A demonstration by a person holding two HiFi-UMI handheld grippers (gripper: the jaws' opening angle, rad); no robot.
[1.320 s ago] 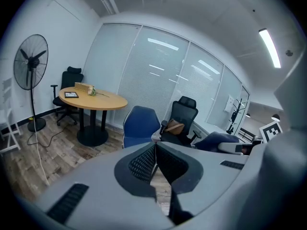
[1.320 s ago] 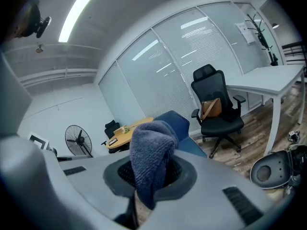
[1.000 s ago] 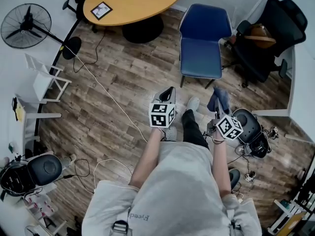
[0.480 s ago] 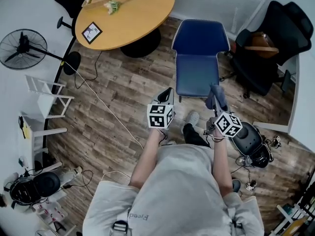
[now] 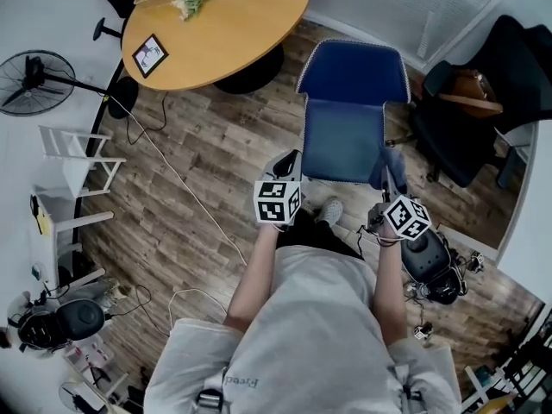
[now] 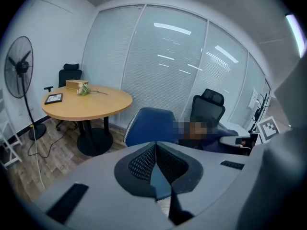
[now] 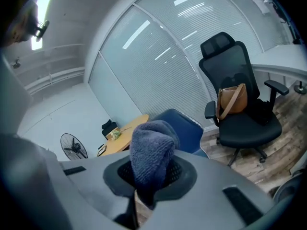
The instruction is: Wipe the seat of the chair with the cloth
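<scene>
Cloth [image 7: 151,150], one, pinched in right gripper [image 5: 389,173] jaws, is now nearer the one chair [image 5: 345,149] at 12 o'clock; left gripper [image 5: 291,159] jaws pressed together.

The wood-plank floor [image 5: 198,153] carries a blue chair [image 5: 345,149], round table [image 5: 224,20] and fan [image 5: 33,74].

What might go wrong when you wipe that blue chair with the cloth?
The cloth is bunched in the right hand-held gripper, so it might slip out while rubbing the blue chair. A white cable lies on the floor nearby; a foot might catch it.
</scene>
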